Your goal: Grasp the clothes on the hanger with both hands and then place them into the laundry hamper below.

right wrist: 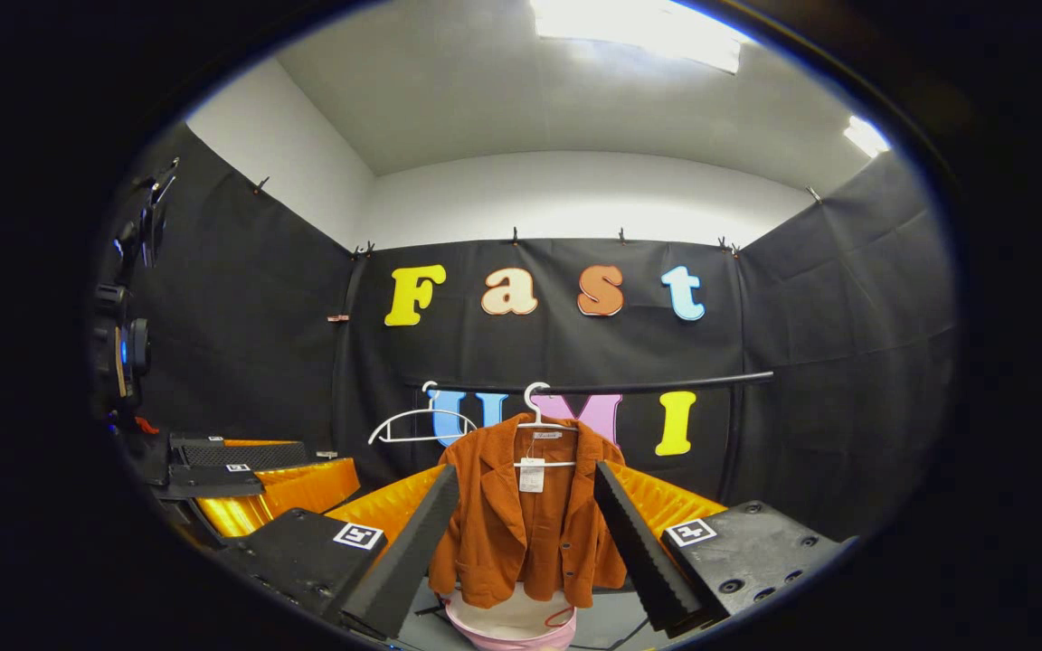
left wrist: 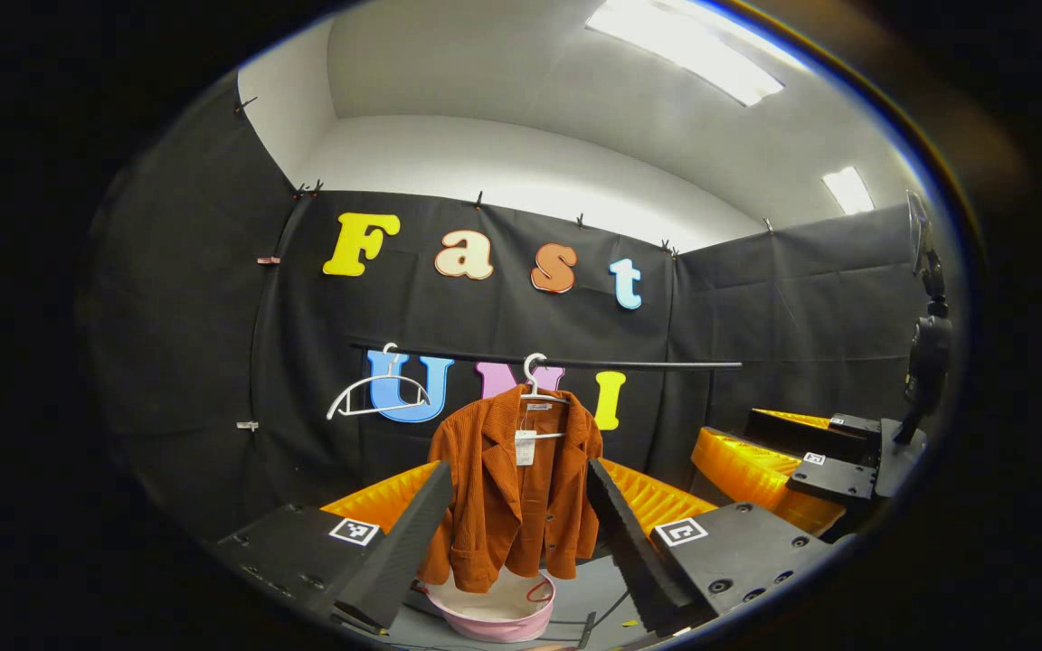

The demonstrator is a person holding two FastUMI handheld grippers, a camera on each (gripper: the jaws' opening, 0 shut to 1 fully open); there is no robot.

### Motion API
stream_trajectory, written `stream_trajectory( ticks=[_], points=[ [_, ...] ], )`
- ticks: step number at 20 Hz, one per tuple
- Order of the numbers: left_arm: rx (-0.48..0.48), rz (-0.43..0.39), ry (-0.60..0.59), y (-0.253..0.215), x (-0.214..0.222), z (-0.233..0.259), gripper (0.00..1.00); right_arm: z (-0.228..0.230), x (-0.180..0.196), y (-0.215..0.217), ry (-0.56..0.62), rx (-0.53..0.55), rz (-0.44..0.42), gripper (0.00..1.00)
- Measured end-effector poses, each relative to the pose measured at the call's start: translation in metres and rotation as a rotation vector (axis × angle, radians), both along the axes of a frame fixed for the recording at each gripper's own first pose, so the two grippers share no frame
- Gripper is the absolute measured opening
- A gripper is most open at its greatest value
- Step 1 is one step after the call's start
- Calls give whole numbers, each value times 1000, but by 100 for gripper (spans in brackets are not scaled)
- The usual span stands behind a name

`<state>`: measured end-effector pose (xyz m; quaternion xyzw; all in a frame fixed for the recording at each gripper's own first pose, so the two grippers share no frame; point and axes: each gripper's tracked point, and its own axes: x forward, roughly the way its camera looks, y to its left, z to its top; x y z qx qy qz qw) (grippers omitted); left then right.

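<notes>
On a black rail (left wrist: pixel 629 363) across the back cloth wall hangs a rust-orange corduroy jacket (left wrist: pixel 514 493) — it sits on a white hanger (left wrist: pixel 536 380) with a small paper tag (left wrist: pixel 525 447) dangling at the collar. Just left of it on the same rail hangs a second white hanger (left wrist: pixel 374 391), bare. Directly below the jacket's hem stands a pink laundry hamper (left wrist: pixel 496 615) with a pale lining and a red loop at its rim.

From the left gripper view, the left gripper (left wrist: pixel 510 542) is spread wide, its two black ribbed fingers (left wrist: pixel 403 542) framing the jacket without touching it. The right gripper (left wrist: pixel 806 475) shows farther off at the right edge, orange and black, apart from the garment.

From the right gripper view, the right gripper (right wrist: pixel 525 542) is likewise released — its fingers (right wrist: pixel 637 542) stand on either side of the jacket (right wrist: pixel 525 524), well short of the cloth. The left gripper (right wrist: pixel 241 479) appears at the left edge, with the hamper (right wrist: pixel 512 628) low between the near fingers.
</notes>
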<state>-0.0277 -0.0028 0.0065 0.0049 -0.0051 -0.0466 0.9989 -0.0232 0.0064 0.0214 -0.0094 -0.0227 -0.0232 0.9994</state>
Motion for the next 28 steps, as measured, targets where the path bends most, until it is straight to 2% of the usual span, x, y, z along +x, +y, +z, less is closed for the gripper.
stream_trajectory(
  ticks=[2, 4, 8, 9, 11, 14, 19, 22, 23, 24, 28],
  points=[
    [2, -15, 7, 6, -4, -1, 94, -1, -4, 5, -2, -3, -16, 95],
    [4, -30, 11, 12, -7, -3, 95, -3, -5, 11, 1, -1, -34, 99],
    [1, -37, 12, 25, -6, -5, 94, -16, -3, 12, 26, 2, -75, 97],
    [-3, -34, 18, 27, -4, -7, 95, -18, 0, 12, 32, 4, -80, 95],
    [-17, -34, 23, 27, 3, -12, 94, -24, 6, 11, 46, -2, -83, 99],
    [-20, -31, 37, 27, 24, -21, 95, -33, 26, 3, 47, -8, -81, 97],
    [-18, -9, 29, 21, 106, -39, 94, -64, 97, -28, 45, 8, -58, 97],
    [-30, 39, 22, 17, 168, -51, 94, -93, 151, -53, 72, 23, -22, 97],
    [-35, 48, 24, 15, 186, -54, 98, -100, 170, -63, 78, 23, -12, 98],
    [-36, 61, 24, 14, 204, -59, 94, -107, 185, -70, 81, 26, 5, 99],
    [-25, 123, 25, 11, 262, -80, 94, -144, 241, -92, 117, 36, 61, 97]
  ],
)
